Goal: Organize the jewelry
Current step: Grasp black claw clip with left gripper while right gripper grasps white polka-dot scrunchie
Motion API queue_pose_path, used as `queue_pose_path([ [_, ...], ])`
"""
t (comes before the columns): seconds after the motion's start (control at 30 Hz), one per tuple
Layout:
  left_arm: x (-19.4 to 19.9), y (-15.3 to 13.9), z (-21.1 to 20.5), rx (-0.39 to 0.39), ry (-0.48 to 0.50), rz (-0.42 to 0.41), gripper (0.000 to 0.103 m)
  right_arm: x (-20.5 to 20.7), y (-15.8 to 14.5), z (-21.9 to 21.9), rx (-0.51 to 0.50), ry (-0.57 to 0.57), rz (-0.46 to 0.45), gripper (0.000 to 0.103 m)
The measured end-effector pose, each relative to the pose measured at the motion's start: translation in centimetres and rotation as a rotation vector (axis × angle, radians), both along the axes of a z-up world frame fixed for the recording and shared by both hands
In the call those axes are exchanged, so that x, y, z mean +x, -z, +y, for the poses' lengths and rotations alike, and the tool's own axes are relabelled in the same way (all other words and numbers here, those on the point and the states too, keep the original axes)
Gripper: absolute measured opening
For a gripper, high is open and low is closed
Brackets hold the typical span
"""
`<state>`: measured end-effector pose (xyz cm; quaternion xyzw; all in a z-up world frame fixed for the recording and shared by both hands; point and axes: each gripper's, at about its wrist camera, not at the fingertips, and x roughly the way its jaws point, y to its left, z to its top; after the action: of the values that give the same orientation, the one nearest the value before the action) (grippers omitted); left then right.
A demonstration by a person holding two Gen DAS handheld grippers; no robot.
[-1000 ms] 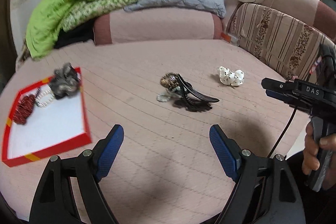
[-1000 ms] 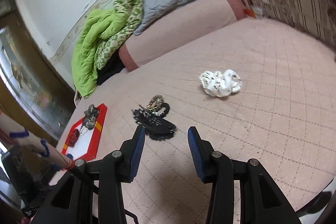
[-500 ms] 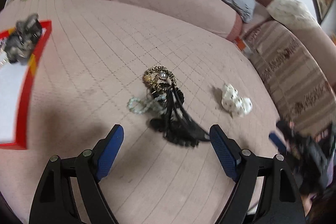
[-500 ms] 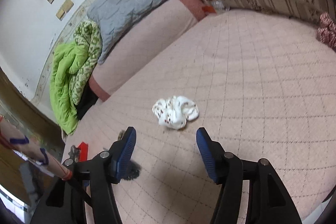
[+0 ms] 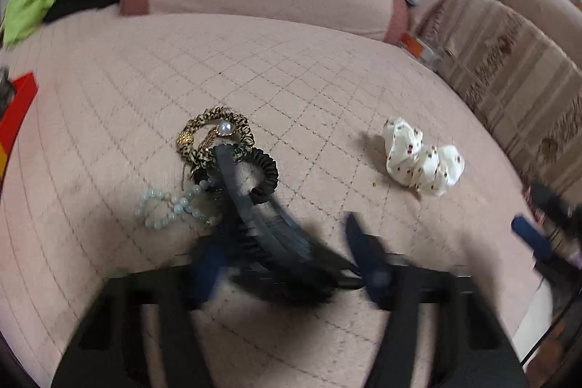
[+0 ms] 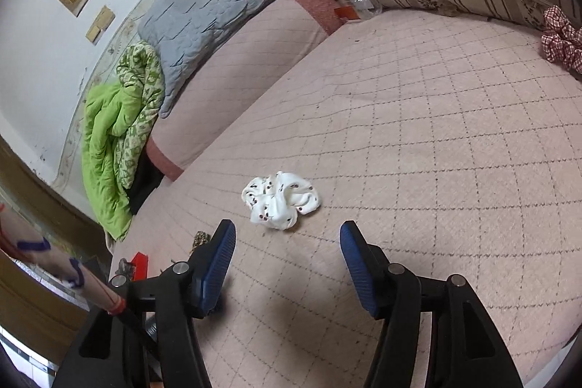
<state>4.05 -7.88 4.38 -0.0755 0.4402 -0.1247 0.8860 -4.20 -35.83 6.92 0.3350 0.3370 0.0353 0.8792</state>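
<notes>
Blurring hides the left gripper (image 5: 287,260), spread around the black hair clip (image 5: 254,217); grasp unclear. Right gripper (image 6: 287,260) gapes before the white scrunchie (image 6: 280,200).

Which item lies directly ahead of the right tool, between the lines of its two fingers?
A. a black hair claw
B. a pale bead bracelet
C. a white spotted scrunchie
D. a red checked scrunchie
C: the white spotted scrunchie lies on the pink quilt ahead of the open right tool.
</notes>
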Motion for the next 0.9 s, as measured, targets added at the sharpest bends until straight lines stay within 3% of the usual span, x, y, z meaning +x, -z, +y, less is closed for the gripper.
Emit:
queue_pose_path([
  [0.17, -0.2, -0.4, 1.7, -0.047, 0.056, -0.036, 0.033, 2.3, 0.5, 0.9, 0.002, -0.015, 0.036, 0.066],
  [0.3, -0.8, -1.4, 2.6, -0.047, 0.082, -0.076, 0.028, 4.5, 0.8, 1.2, -0.003, 0.002, 0.056, 0.068],
  [0.5, -2.5, -3.7, 4.3, -0.032, 0.11, -0.139, 0.027, 8.0, 3.2, 1.3, 0.066, 0.024, 0.136, 0.066],
  [0.6, -3.1, -3.9, 5.0, -0.029, 0.114, -0.139, 0.027, 9.1, 4.3, 2.1, 0.091, -0.009, 0.172, 0.026],
  [0.7, -3.0, -3.3, 5.5, -0.054, 0.111, -0.101, 0.027, 8.9, 3.4, 3.0, 0.042, -0.025, 0.137, 0.014],
  [0.73, -3.0, -3.2, 5.7, -0.073, 0.107, -0.089, 0.031, 8.8, 3.0, 3.3, 0.022, -0.027, 0.119, 0.014],
  [0.77, -2.9, -3.1, 5.8, -0.097, 0.106, -0.076, 0.045, 8.4, 2.4, 3.6, -0.005, -0.029, 0.095, 0.013],
  [0.83, -3.0, -3.2, 5.7, -0.11, 0.087, -0.077, 0.061, 7.9, 1.5, 3.8, -0.038, -0.024, 0.06, 0.012],
  [0.9, -3.1, -3.4, 5.4, -0.129, 0.073, -0.07, 0.067, 7.5, 0.8, 3.9, -0.057, -0.022, 0.03, 0.012],
])
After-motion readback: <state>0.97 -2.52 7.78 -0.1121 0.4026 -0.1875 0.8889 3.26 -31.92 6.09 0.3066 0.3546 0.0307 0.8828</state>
